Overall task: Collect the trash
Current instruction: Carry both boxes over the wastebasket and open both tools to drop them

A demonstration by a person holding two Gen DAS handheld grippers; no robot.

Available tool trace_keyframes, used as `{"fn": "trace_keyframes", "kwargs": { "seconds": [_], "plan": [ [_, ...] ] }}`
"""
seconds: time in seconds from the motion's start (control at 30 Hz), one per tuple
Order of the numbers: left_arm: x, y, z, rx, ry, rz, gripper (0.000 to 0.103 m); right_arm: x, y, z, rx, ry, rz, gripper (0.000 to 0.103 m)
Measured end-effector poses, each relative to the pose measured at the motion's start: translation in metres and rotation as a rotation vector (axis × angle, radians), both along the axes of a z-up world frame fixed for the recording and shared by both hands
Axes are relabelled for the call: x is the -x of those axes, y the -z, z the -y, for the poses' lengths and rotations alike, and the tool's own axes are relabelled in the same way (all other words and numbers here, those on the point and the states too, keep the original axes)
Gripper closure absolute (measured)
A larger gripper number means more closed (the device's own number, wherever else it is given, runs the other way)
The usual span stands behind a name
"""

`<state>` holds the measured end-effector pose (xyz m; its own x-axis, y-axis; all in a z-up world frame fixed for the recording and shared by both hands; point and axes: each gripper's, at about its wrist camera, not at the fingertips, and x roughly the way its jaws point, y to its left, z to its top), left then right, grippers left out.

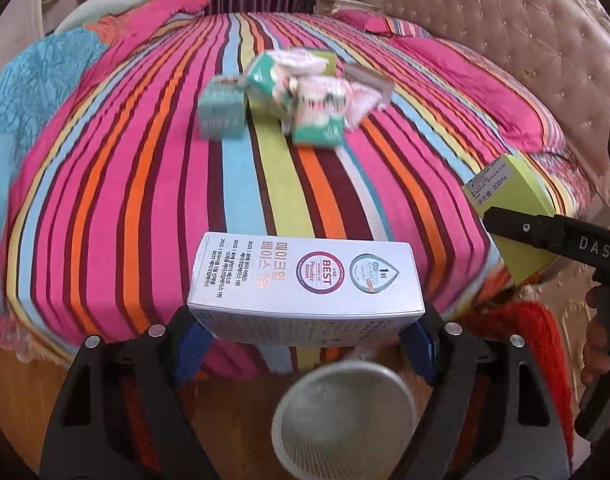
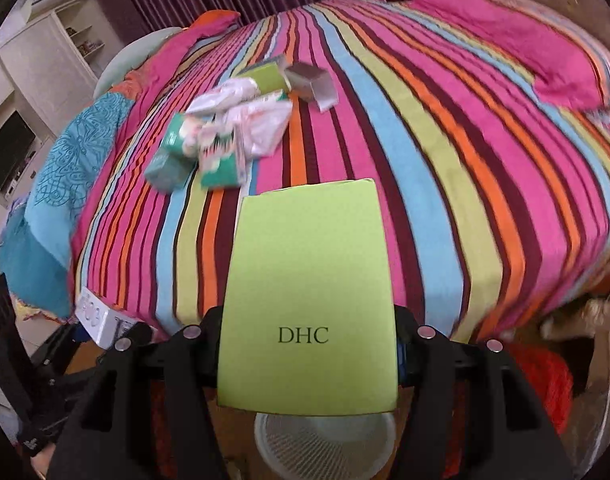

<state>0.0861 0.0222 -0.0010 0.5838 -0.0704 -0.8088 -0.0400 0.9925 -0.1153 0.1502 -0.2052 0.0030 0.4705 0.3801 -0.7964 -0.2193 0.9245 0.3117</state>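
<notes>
My left gripper (image 1: 305, 320) is shut on a white cosmetics box (image 1: 305, 276) with Korean print, held above a white mesh wastebasket (image 1: 345, 420) on the floor. My right gripper (image 2: 309, 340) is shut on a lime-green DHC box (image 2: 309, 300), held over the same wastebasket (image 2: 325, 448). The green box also shows at the right of the left wrist view (image 1: 513, 208). A pile of trash lies on the striped bed: teal tissue packs (image 1: 221, 108), crumpled white wrappers (image 1: 305, 64) and a silver box (image 1: 369, 78); it also shows in the right wrist view (image 2: 225, 132).
The striped bedspread (image 1: 145, 200) covers the bed. A tufted headboard (image 1: 505, 40) stands at the right. A blue blanket (image 1: 29, 96) lies at the left. A red-orange rug (image 1: 525, 340) lies beside the basket. White shelves and a TV (image 2: 9, 152) stand at the far left.
</notes>
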Motion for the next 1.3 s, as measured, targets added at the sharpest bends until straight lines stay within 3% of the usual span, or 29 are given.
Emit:
{"fn": "trace_keyframes", "kwargs": {
  "seconds": [0.17, 0.3, 0.47, 0.7, 0.93, 1.3],
  "plan": [
    [0.03, 0.023, 0.001, 0.049, -0.007, -0.077, 0.025, 0.031, 0.022, 0.0, -0.009, 0.006, -0.081, 0.048],
    [0.044, 0.05, 0.002, 0.111, -0.019, -0.157, 0.025, 0.046, 0.055, -0.003, -0.037, 0.007, -0.207, 0.048],
    [0.049, 0.099, 0.006, 0.162, -0.027, -0.339, 0.025, 0.054, 0.102, -0.009, -0.041, -0.003, -0.395, 0.048],
    [0.05, 0.158, 0.015, 0.236, -0.006, -0.555, 0.025, 0.052, 0.154, -0.009, 0.002, 0.037, -0.563, 0.048],
    [0.041, 0.2, 0.027, 0.247, 0.008, -0.71, 0.025, 0.049, 0.205, -0.01, -0.037, 0.076, -0.754, 0.048],
    [0.031, 0.277, 0.037, 0.276, -0.022, -0.911, 0.025, 0.046, 0.276, -0.004, -0.036, 0.184, -0.96, 0.048]
  ]
}}
